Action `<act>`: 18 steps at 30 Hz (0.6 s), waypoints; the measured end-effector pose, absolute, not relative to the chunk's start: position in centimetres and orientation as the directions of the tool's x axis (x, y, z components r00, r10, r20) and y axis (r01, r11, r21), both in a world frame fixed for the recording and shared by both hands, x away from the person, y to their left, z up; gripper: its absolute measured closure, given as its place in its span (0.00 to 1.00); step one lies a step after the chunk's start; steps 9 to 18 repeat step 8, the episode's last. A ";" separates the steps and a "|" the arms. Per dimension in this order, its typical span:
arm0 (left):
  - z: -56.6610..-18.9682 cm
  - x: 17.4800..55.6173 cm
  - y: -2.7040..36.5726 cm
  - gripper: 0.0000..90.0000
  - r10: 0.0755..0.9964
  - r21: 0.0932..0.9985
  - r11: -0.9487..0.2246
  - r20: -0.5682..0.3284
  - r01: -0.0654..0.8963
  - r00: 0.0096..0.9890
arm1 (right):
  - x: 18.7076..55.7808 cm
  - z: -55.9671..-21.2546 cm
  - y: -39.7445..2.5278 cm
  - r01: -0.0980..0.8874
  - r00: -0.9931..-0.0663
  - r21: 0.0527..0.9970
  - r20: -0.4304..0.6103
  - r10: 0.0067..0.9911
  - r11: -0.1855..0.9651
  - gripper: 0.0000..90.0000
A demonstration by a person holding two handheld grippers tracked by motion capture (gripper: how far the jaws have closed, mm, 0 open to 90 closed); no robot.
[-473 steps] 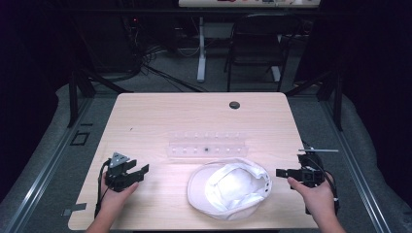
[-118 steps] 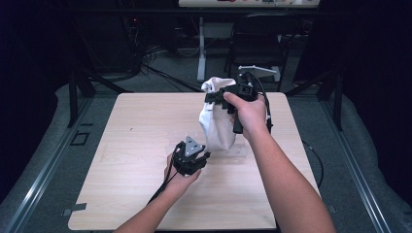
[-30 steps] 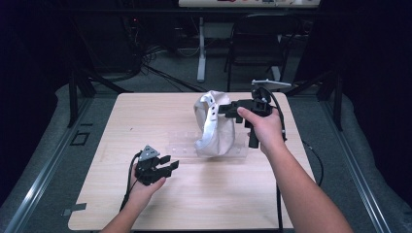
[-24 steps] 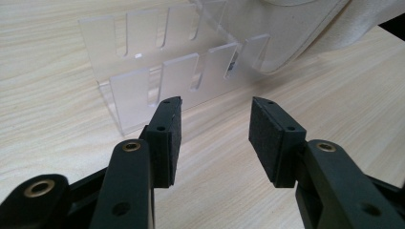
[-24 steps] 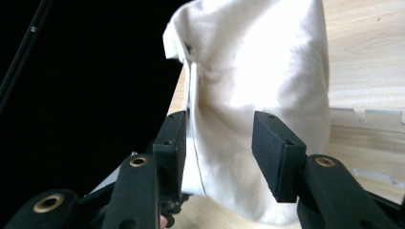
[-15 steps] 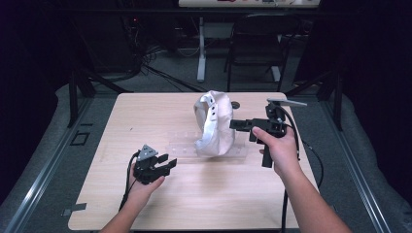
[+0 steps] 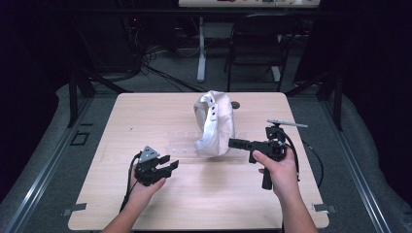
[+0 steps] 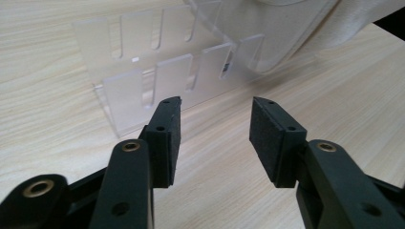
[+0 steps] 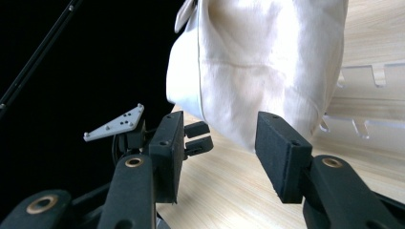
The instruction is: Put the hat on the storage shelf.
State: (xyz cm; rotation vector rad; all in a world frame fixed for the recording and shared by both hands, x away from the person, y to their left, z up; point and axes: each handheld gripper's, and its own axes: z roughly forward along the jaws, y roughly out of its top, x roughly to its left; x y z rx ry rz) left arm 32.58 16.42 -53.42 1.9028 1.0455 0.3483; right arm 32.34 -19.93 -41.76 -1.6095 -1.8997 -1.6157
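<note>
Precariously, a white fabric cap (image 7: 214, 124) stands on a clear slotted acrylic rack (image 8: 157, 81) just ahead of the open, empty right claw (image 7: 236, 143), and could topple off if nudged, while the left claw (image 7: 166, 164) waits open too.

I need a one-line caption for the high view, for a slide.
White cap standing in a clear slotted rack on a wooden table, both claws open nearby.

Light fell from above onto the pale table (image 7: 204, 194), which was evenly bright, while the room beyond it sank into near black. The white cloth cap (image 7: 214, 124) ahead of the right gripper (image 7: 233, 142) looked almost washed out and cast only a soft shadow beneath it. In both gripper views the near jaws were slightly blurred and the high view was grainy.
</note>
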 end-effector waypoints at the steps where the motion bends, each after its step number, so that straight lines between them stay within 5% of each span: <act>1: -53.4 32.5 16.3 0.57 0.781 0.824 -0.230 -0.162 0.519 0.603 | 32.1 -42.0 -20.1 0.777 -0.410 0.606 0.693 0.593 -0.172 0.59; 18: -53.5 31.9 14.6 0.50 0.756 0.834 -0.277 -0.119 0.478 0.644 | 31.0 -43.3 -21.4 0.751 -0.411 0.628 0.685 0.601 -0.202 0.55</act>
